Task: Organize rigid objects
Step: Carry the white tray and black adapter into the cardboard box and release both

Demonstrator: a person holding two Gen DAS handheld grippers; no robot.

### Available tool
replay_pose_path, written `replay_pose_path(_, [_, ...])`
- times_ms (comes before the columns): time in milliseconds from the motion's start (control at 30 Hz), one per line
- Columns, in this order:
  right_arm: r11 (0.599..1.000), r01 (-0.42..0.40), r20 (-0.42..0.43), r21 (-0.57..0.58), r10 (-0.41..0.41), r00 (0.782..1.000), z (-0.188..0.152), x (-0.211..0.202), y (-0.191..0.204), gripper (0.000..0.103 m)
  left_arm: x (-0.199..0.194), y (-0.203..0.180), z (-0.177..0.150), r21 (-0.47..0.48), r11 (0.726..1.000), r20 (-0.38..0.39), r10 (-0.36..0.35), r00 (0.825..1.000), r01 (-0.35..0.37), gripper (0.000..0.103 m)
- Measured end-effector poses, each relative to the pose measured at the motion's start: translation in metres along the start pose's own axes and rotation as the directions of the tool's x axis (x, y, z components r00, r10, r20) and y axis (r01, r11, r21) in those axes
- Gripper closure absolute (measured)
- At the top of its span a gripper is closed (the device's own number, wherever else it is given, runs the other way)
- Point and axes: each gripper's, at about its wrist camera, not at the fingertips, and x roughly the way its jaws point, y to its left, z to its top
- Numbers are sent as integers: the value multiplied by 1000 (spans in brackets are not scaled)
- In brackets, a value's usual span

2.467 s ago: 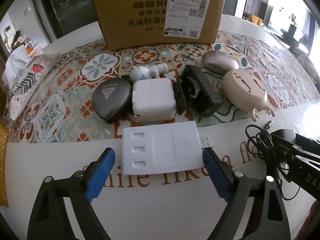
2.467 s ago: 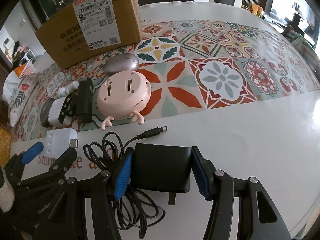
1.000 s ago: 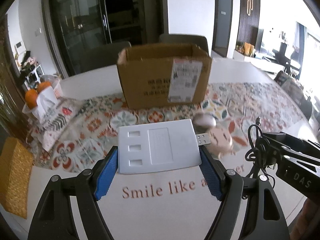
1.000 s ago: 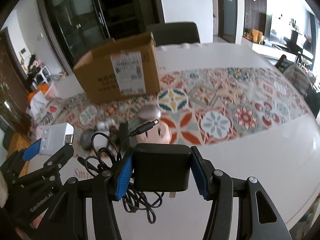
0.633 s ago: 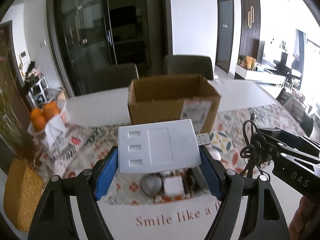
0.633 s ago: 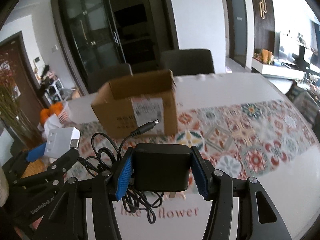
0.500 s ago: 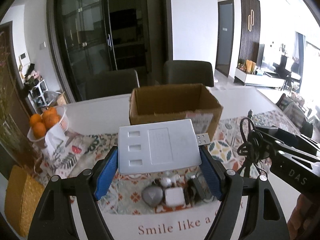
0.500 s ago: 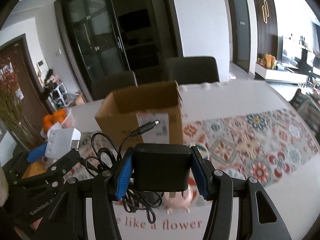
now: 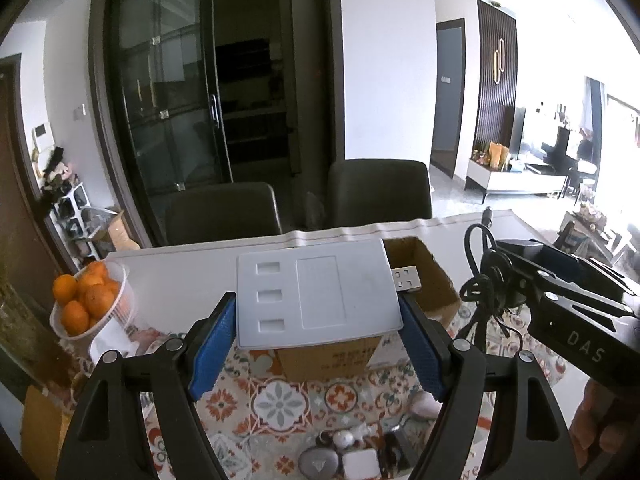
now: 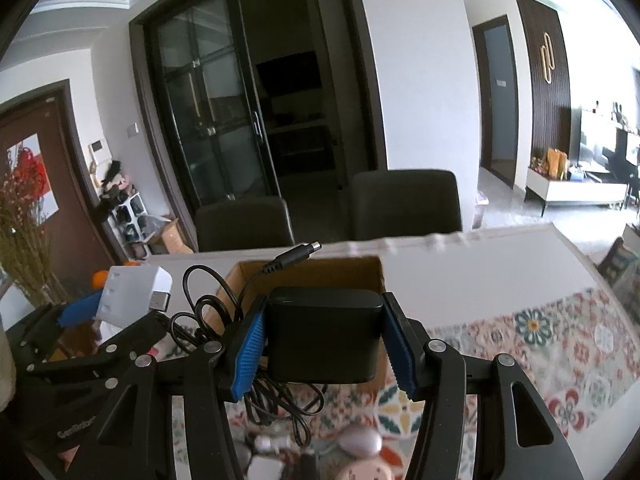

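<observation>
At the far left of the left wrist view a white bowl of oranges (image 9: pixel 86 300) stands on the white table (image 9: pixel 184 268), just beyond the patterned runner (image 9: pixel 280 396) that covers the near part. Right of it, the left gripper (image 9: pixel 318 336) is clenched on a flat white USB hub (image 9: pixel 316 292), its blue pads (image 9: pixel 212 344) pressing the hub's two long sides; the hub lies level, three small slots on its left half, its metal plug (image 9: pixel 406 279) sticking out to the right. The hub is held in the air in front of an open cardboard box (image 9: pixel 424 280), which stands on the runner beyond it; only the box's right side and lower front show past the hub. Low on the runner, between the gripper's arms, lie small things: a grey rounded case (image 9: pixel 318 462), a white square charger (image 9: pixel 360 464) and a dark item just right of it that is too cut off to name. Two dark chairs (image 9: pixel 378 192) stand behind the table. Further right, the right gripper (image 10: pixel 322 344) is grasping a black power adapter (image 10: pixel 324 334) across its sides, the block upright between the blue pads. Its black cable (image 10: pixel 212 312) bunches in loops at the left of the adapter and hangs below it, and the barrel plug (image 10: pixel 296 258) points up and to the right, over the box's open top (image 10: pixel 312 274). The adapter sits in front of the box, above its near wall. Below it on the runner a silver oval object (image 10: pixel 358 440) and a pink round one (image 10: pixel 362 470) show, blurred.
</observation>
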Motion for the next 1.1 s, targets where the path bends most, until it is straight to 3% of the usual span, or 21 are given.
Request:
replay_pose_path(200, [1000,-12,-6,-3,12,1000,24,25,1,48,26,8,19,-4,1000,-29,-2,1000,2,25])
replay_pose_path(633, [1000,-20,-106,-6,19,994,46,95,-7,48,86,10,40,0,1000,-123,8,992,-8,25])
replay_pose_path(1000, [999,-41,-199,-5,39,979,50,137,-9,48,136,17,35,-51,998,-258,-57,964,45,25])
replay_pose_path(1100, [999,-40,-224,0,39,974,46,146,-10,48,145,16,31,-46,998,-279,-44,959,32,25])
